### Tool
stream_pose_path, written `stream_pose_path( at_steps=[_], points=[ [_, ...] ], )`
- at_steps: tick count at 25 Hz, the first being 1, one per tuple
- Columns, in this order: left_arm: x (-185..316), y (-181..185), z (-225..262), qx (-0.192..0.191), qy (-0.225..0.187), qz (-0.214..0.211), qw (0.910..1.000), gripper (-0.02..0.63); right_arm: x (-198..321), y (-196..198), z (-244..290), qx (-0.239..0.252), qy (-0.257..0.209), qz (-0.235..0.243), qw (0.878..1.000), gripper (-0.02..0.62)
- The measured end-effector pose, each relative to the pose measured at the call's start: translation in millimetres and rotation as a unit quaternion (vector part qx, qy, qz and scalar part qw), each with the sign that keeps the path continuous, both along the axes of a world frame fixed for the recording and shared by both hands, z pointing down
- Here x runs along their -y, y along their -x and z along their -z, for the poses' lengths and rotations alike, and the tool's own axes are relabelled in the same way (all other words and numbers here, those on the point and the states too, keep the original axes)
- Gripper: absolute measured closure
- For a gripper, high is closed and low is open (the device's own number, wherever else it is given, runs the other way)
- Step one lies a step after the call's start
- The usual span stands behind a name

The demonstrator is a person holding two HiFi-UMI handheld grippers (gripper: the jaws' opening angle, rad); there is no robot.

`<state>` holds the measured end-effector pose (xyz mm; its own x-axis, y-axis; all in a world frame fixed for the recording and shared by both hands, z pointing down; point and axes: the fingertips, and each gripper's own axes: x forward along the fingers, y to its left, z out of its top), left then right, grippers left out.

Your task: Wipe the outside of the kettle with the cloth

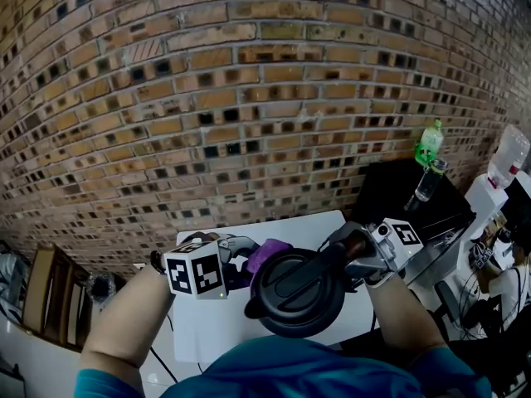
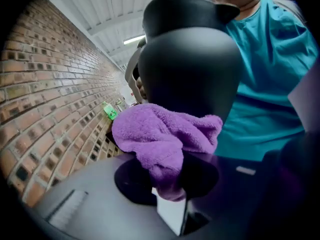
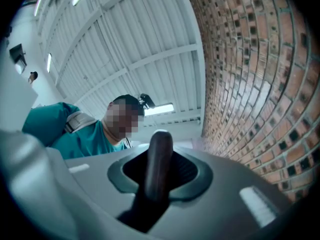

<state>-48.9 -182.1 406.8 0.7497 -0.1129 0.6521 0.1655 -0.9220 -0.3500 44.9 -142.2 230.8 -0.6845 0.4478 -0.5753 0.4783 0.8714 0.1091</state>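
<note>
A black kettle hangs above the white table, seen from above with its lid up. My right gripper is shut on the kettle's handle, which stands as a dark bar between its jaws. My left gripper is shut on a purple cloth. The bunched cloth rests against the lower side of the kettle's body. The left fingertips are hidden under the cloth.
A brick wall runs behind the table. To the right, a black surface carries a green bottle and a glass. A clear bottle stands further right. A wooden chair is at the left.
</note>
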Motion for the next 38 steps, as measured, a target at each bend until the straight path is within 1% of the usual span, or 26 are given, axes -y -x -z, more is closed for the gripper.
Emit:
stream_pose_path(
  at_steps=[4,8,11,13,15,17,19,22,25,29,33,35,38],
  points=[
    [-2.8,0.9,-29.3,0.016,0.021,0.012,0.9996,0.515,0.7,-6.1,5.8,0.015,0.005,-0.005,1.0,0.499],
    [-10.5,-0.3,-37.8,0.005,0.04,0.008,0.9991,0.515,4.3,-12.1,11.4,0.033,0.013,-0.021,0.999,0.499],
    [-5.6,6.7,-34.7,-0.023,0.053,0.032,0.9978,0.515,12.2,-16.8,12.5,0.038,0.019,-0.048,0.998,0.499],
    [1.7,14.5,-22.8,-0.048,0.052,0.051,0.9962,0.515,18.3,-18.5,10.6,0.033,0.019,-0.076,0.996,0.499],
    [10.0,22.3,-2.4,-0.076,0.042,0.067,0.9939,0.515,19.3,-16.5,8.5,0.019,0.013,-0.093,0.995,0.499],
    [17.2,26.9,20.4,-0.097,0.026,0.075,0.9921,0.515,15.4,-12.0,4.3,0.004,0.003,-0.089,0.996,0.499],
    [21.4,26.3,38.5,-0.101,0.006,0.07,0.9924,0.515,7.4,-3.7,-0.4,-0.01,-0.008,-0.07,0.997,0.499],
    [22.1,16.0,54.9,-0.1,-0.007,0.048,0.9938,0.515,-6.1,15.1,-8.4,-0.03,-0.018,-0.036,0.999,0.499],
    [16.3,0.7,50.8,-0.084,-0.004,0.021,0.9962,0.515,-14.3,30.4,-15.1,-0.045,-0.021,-0.017,0.999,0.499],
    [10.6,-11.7,23.6,-0.053,0.014,0.004,0.9985,0.517,-19.8,33.2,-12.7,-0.045,-0.024,-0.007,0.999,0.499],
    [3.3,-20.4,-8.0,-0.021,0.032,-0.012,0.9992,0.517,-26.0,31.4,-2.8,-0.032,-0.028,0.007,0.999,0.499],
    [4.9,-22.7,-18.8,-0.008,0.037,-0.009,0.9992,0.517,-28.4,31.1,1.7,-0.028,-0.031,0.008,0.999,0.499],
    [12.5,-14.0,-24.5,0.007,0.032,-0.004,0.9995,0.517,-30.2,34.2,1.7,-0.041,-0.047,-0.006,0.998,0.499]
  ],
)
